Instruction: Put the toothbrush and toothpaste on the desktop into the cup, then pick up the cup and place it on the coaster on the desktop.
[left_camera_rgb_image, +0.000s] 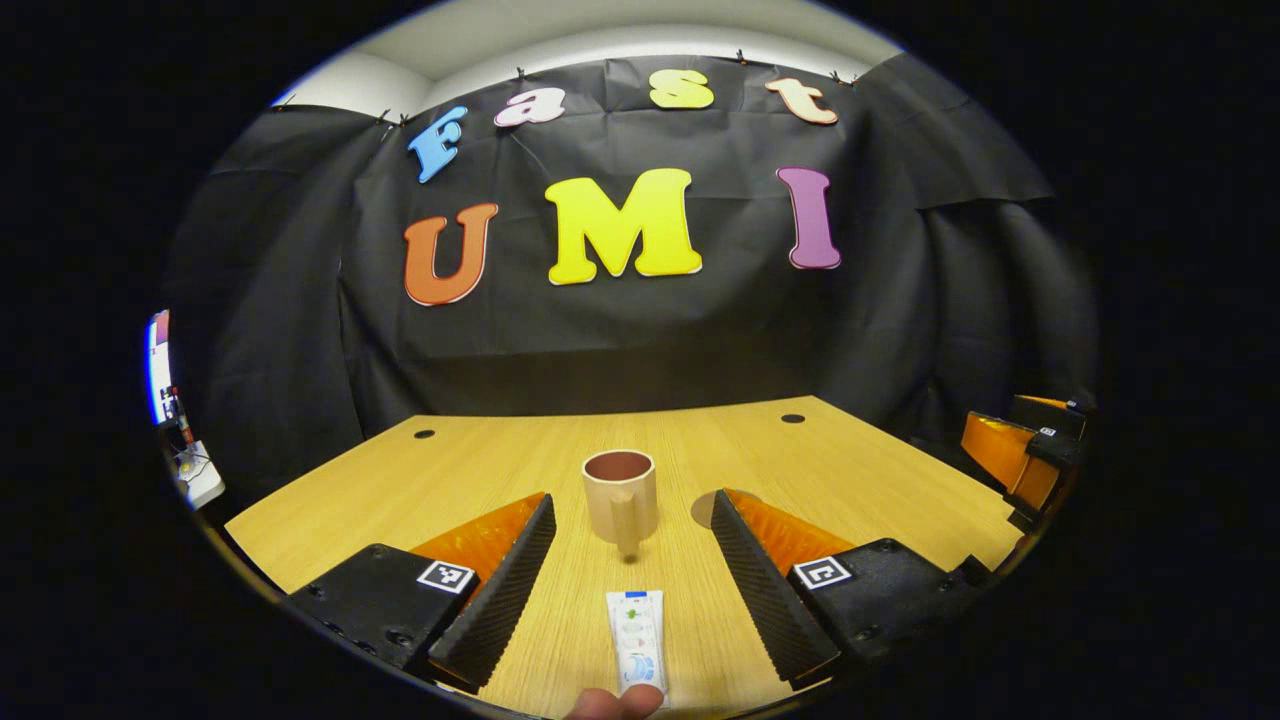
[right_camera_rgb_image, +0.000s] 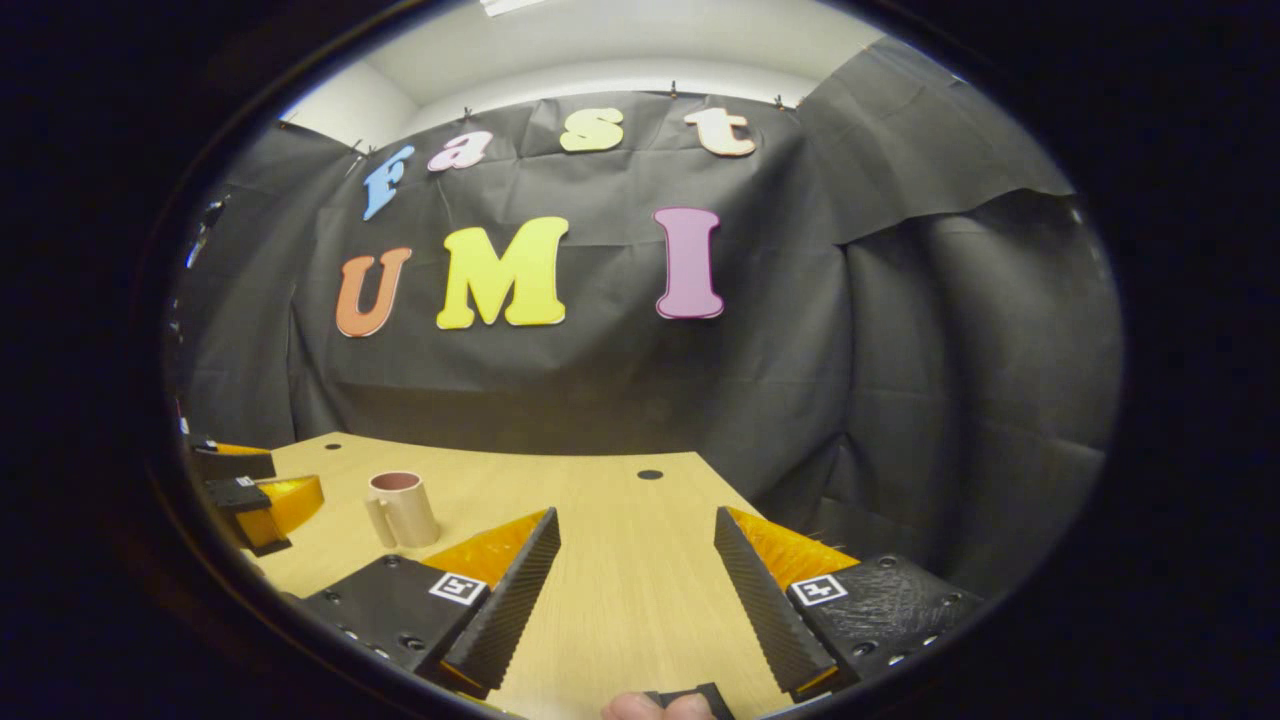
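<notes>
Toothpaste (left_camera_rgb_image: 637, 640) lies btwn spread fingers of left gripper (left_camera_rgb_image: 632, 580), cup (left_camera_rgb_image: 620, 494) ahead; right gripper (right_camera_rgb_image: 634, 590) agape.

A wooden bench (left_camera_rgb_image: 480, 470) has small round holes (left_camera_rgb_image: 424, 434) near its back edge. Black cloth (left_camera_rgb_image: 620, 330) hangs behind it. A white box with wires (left_camera_rgb_image: 200, 480) sits far left.

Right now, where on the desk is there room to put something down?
Bare wood lies behind the cup, out to the two cable holes, and on the side between the right gripper's open fingers up to the desk edge. It is crowded in front of the left gripper: toothpaste, cup and coaster sit close.
</notes>
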